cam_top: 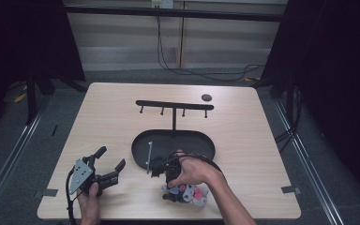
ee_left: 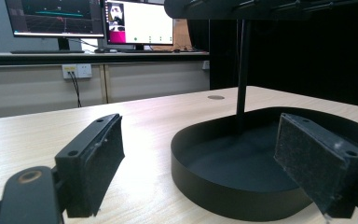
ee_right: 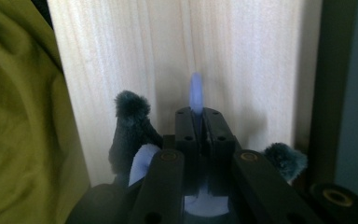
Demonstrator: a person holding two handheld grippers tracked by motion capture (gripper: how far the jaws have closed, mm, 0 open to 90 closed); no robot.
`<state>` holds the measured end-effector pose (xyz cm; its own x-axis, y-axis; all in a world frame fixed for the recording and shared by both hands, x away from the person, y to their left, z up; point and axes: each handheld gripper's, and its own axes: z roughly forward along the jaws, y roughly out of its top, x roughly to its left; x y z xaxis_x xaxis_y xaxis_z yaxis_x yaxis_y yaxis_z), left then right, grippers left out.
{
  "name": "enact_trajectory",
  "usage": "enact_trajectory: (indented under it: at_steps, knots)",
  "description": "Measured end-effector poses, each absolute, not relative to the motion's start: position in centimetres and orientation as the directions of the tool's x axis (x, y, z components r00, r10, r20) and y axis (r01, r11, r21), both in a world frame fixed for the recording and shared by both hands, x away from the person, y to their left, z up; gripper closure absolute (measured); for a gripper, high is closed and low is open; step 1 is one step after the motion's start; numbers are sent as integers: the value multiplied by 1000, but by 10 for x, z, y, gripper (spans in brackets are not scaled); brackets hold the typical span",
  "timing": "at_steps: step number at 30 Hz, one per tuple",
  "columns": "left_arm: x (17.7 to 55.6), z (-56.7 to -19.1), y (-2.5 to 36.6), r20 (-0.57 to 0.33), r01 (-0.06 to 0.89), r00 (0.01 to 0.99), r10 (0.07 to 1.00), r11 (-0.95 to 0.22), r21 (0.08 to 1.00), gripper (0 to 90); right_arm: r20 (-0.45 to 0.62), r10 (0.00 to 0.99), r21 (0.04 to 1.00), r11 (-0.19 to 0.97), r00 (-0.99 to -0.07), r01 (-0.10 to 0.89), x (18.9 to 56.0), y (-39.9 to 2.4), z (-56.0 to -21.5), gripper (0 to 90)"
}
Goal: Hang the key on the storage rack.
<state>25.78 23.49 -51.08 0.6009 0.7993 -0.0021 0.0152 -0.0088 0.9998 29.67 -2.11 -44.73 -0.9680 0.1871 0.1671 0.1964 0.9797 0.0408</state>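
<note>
A small plush toy (cam_top: 190,194), dark, pink and white, lies near the table's front edge, just in front of a black oval tray (cam_top: 138,143). My right gripper (cam_top: 170,182) points down onto the toy under the person's hand. In the right gripper view my right gripper (ee_right: 199,114) has its jaws pressed together on a thin light-blue loop (ee_right: 196,88) of the toy, with dark fuzzy tufts (ee_right: 130,116) on either side. My left gripper (cam_top: 111,157) rests at the front left, open and holding nothing. In its own view my left gripper (ee_left: 200,140) faces the tray's wall (ee_left: 223,191).
A black post with a hooked crossbar (cam_top: 174,105) rises from the tray's far side; the post (ee_left: 242,70) stands ahead of the left gripper. A silvery rod (cam_top: 149,157) lies in the tray's left part. A small dark disc (cam_top: 206,97) sits at the back right. Yellow-green cloth (ee_right: 18,116) is close on one side.
</note>
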Motion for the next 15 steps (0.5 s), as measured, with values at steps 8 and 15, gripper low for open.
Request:
enact_trajectory:
  at_steps: [8, 15]
  knots:
    - [258, -511, 235, -2, 16, 601, 799, -10, 1000, 153, 171, 190, 17, 980, -967, 196, 298, -24, -452, 854]
    - [258, -511, 235, -2, 14, 602, 798, -7, 1000, 153, 165, 164, 3, 986, -972, 167, 296, -17, -458, 809]
